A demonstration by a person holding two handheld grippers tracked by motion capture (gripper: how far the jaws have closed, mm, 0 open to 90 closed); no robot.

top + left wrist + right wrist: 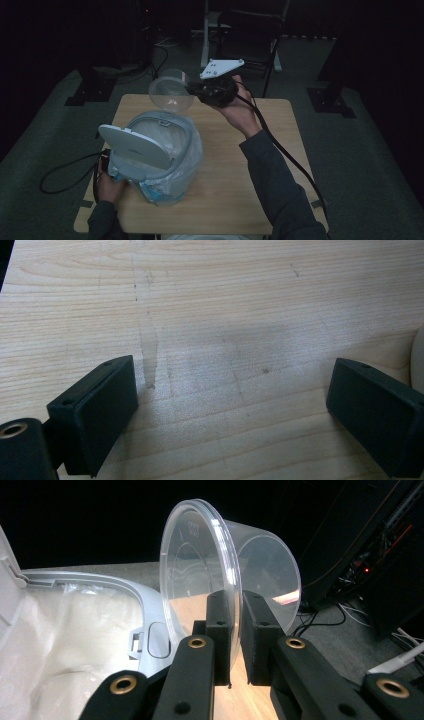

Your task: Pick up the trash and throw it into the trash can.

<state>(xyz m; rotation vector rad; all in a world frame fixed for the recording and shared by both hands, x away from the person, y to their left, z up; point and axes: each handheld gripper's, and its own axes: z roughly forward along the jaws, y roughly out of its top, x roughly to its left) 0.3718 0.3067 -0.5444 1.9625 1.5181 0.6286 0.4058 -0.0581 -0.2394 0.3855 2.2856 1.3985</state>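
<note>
Where the table's [240, 165] left edge meets the person's left hand [109, 186], the left gripper [232, 405] sits low behind the bin, its jaws spread wide over bare wood in the left gripper view; just to the right stands the bin [167, 165], lined with a pale bag [172, 142], its white lid [134, 145] flipped open and tilted up; above the bin's far rim hangs a clear cup [171, 90], tipped on its side with its mouth toward the bin; the right gripper [192, 90], held in the right hand [240, 112], pinches the cup's rim [232, 580] between closed jaws, one pad inside the wall and one outside.
</note>
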